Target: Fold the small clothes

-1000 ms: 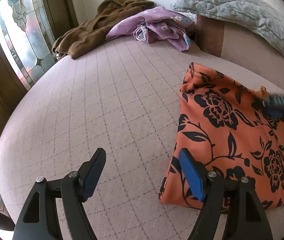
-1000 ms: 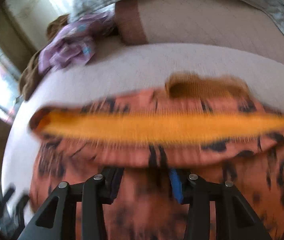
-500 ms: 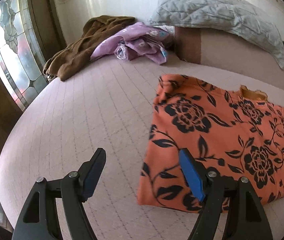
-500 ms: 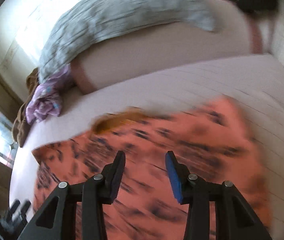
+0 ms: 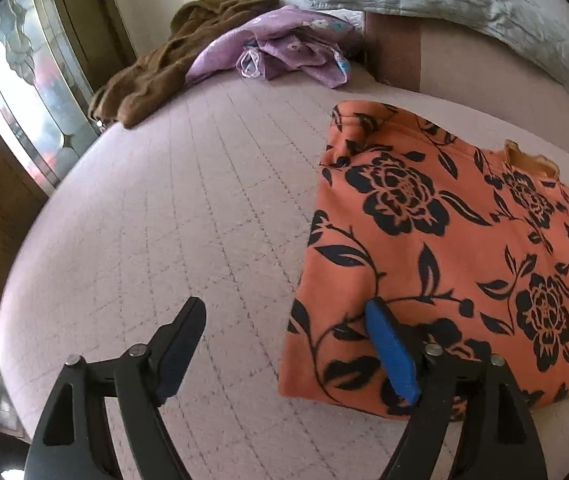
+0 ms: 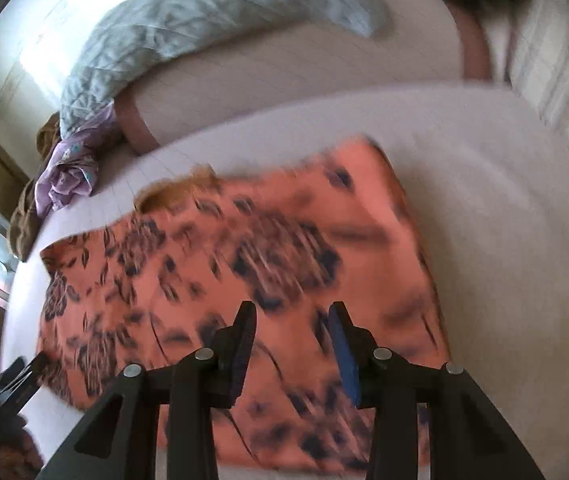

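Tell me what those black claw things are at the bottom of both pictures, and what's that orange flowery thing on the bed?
Those claws are two grabbers, and a person holds one in each hand. Each grabber carries a little camera looking out along its two fingers, so each picture comes from one of them.

In the left camera's picture, the left gripper is opening its jaws. One finger is over the bare bed cover, the other over the corner of the orange flowered garment. Nothing is pinched.

In the right camera's blurry picture, the right gripper hovers over the same garment. Its jaws are closing, but hold nothing.

Farther back lie a brown garment, a purple cloth and a grey quilted pillow.
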`<act>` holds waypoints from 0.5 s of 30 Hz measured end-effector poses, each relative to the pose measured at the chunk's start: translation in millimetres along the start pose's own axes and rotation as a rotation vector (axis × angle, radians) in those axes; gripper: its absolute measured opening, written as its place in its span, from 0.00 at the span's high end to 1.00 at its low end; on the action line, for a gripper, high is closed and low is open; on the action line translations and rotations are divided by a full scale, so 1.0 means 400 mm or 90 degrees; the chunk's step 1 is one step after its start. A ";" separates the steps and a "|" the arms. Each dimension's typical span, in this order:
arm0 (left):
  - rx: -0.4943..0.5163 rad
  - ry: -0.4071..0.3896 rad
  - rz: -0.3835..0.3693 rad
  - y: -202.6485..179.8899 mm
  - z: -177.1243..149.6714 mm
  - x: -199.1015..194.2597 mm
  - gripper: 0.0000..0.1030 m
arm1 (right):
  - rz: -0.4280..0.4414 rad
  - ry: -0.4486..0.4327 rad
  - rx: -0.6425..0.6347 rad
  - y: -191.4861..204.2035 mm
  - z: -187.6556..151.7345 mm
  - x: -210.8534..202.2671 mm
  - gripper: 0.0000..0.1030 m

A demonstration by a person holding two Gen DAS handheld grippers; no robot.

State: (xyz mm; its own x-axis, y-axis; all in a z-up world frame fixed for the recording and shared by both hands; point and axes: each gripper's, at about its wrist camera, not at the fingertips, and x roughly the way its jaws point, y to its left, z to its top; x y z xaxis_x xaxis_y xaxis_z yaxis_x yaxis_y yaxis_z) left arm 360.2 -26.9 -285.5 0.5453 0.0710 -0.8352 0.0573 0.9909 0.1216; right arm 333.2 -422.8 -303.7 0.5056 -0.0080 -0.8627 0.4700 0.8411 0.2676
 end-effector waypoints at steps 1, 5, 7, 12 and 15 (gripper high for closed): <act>0.005 0.005 -0.007 0.002 0.000 0.008 0.18 | -0.008 -0.007 0.011 0.008 0.022 0.014 0.60; 0.010 0.003 -0.036 0.026 0.008 0.017 0.17 | -0.101 0.021 0.037 -0.010 0.101 0.147 0.60; -0.002 0.008 -0.054 0.044 0.012 0.022 0.17 | -0.131 0.057 0.056 -0.039 0.118 0.220 0.61; -0.020 0.010 -0.060 0.083 0.014 0.024 0.17 | -0.077 0.002 0.054 0.079 0.138 0.188 0.60; -0.016 0.005 -0.050 0.089 0.008 0.016 0.18 | 0.033 0.017 -0.029 0.258 0.124 0.179 0.60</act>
State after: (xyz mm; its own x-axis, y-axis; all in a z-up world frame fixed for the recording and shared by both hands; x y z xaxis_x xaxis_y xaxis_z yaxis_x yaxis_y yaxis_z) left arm 368.6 8.6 -284.7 0.5330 -0.0064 -0.8461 0.0788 0.9960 0.0421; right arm 453.6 -363.4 -316.6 0.5086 0.0510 -0.8595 0.4100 0.8635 0.2938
